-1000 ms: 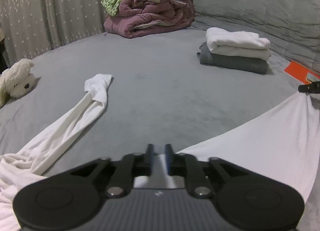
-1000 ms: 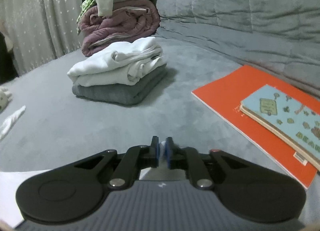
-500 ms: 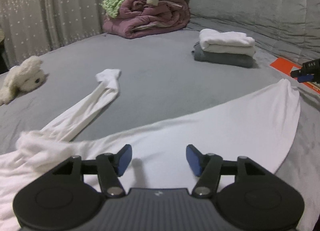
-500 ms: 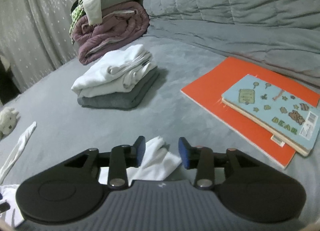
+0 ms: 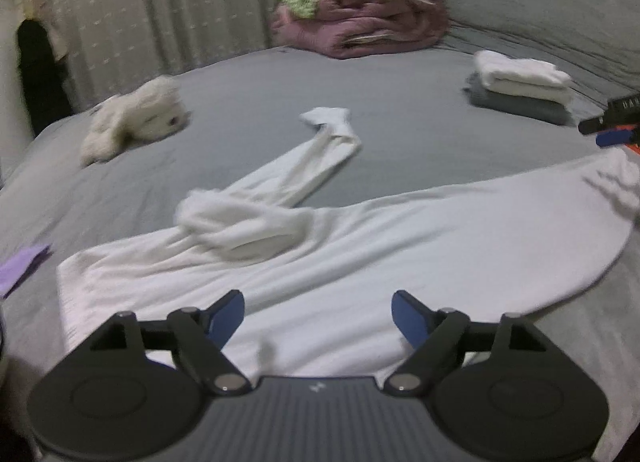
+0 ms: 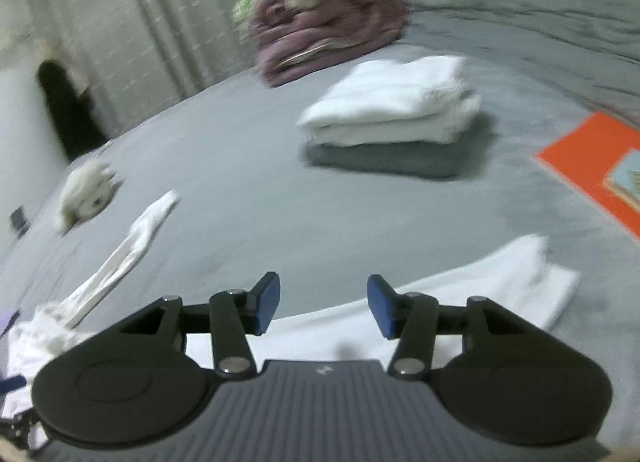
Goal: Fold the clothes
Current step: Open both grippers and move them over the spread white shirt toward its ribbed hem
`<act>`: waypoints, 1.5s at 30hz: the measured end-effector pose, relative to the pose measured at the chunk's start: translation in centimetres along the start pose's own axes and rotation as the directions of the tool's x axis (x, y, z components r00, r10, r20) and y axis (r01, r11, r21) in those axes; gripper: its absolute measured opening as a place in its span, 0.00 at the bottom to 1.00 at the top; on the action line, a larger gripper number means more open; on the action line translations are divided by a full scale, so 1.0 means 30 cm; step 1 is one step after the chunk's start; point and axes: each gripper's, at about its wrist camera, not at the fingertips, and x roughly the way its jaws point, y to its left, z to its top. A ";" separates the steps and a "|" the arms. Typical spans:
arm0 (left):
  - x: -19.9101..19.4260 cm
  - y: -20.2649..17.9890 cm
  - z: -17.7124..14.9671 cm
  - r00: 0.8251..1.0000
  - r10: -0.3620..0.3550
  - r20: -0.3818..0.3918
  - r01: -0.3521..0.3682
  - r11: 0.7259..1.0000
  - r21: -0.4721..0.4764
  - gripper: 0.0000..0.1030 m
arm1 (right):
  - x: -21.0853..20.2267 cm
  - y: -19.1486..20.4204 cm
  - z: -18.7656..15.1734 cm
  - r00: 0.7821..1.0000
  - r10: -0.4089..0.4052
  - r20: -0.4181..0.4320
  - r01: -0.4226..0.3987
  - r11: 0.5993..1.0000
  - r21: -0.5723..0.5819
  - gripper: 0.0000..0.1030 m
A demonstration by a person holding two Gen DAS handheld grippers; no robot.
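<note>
White shirt (image 5: 400,246) flat on bed (image 5: 248,94) — both grippers' jaws opening, empty.

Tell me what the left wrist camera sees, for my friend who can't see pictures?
A white long-sleeved shirt lies spread on a grey bed, one sleeve stretched away. The left gripper hovers over it, jaws opening, nothing between them. Behind sit a white plush toy and folded clothes.

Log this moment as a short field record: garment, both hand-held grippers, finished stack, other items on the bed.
garment: white long-sleeved top spread on grey bed, one sleeve stretched out
left hand-held gripper: jaws opening, gripping nothing
right hand-held gripper: jaws opening, gripping nothing
finished stack: folded white garment on folded grey garment
other: plush toy, orange book
</note>
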 end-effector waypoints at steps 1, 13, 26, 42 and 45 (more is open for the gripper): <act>-0.005 0.021 -0.007 1.000 0.006 -0.008 -0.006 1.000 -0.012 0.80 | 0.016 0.036 -0.004 1.000 0.015 -0.013 -0.015 1.000 -0.015 0.52; -0.003 0.237 -0.024 0.990 0.104 -0.090 -0.119 0.976 -0.184 0.85 | 0.179 0.398 -0.063 0.982 0.133 -0.131 -0.152 0.977 -0.148 0.57; 0.073 0.400 -0.023 0.967 0.186 -0.174 -0.231 0.929 -0.290 0.88 | 0.274 0.598 -0.098 0.967 0.166 -0.196 -0.205 0.957 -0.204 0.64; 0.124 0.483 -0.032 0.960 0.165 -0.226 -0.235 0.914 -0.332 0.90 | 0.314 0.666 -0.117 0.956 0.156 -0.247 -0.212 0.953 -0.219 0.69; 0.122 0.503 -0.034 0.961 0.168 -0.221 -0.238 0.910 -0.339 0.89 | 0.314 0.670 -0.118 0.955 0.155 -0.252 -0.212 0.953 -0.215 0.70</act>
